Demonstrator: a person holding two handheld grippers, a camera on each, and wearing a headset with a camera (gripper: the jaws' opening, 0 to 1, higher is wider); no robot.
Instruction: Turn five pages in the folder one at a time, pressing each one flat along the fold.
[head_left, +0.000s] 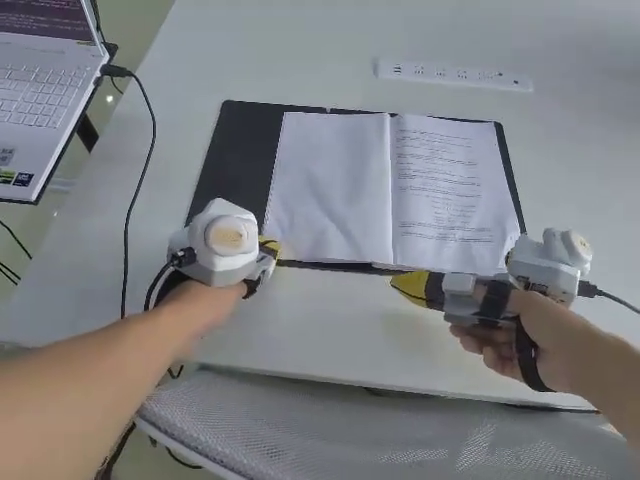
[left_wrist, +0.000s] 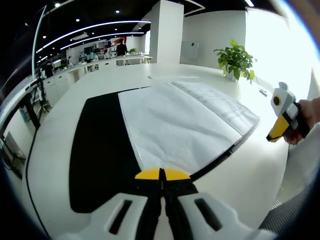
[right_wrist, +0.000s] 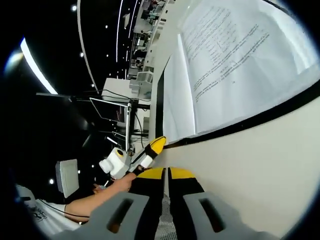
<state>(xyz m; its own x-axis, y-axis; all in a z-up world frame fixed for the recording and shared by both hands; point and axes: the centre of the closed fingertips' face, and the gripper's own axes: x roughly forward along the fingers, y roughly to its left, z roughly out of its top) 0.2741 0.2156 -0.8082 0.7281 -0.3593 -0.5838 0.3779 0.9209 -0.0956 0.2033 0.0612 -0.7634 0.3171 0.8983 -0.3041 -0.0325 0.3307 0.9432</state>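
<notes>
One folder lies open on the white table, showing two pages: a blank page on the left and a printed page on the right. Two grippers are at its near edge, the left gripper and the right gripper, each with jaws pressed together, holding nothing. Farther off lie one power strip and one laptop

White left claw, right claw — yellow tips
</notes>
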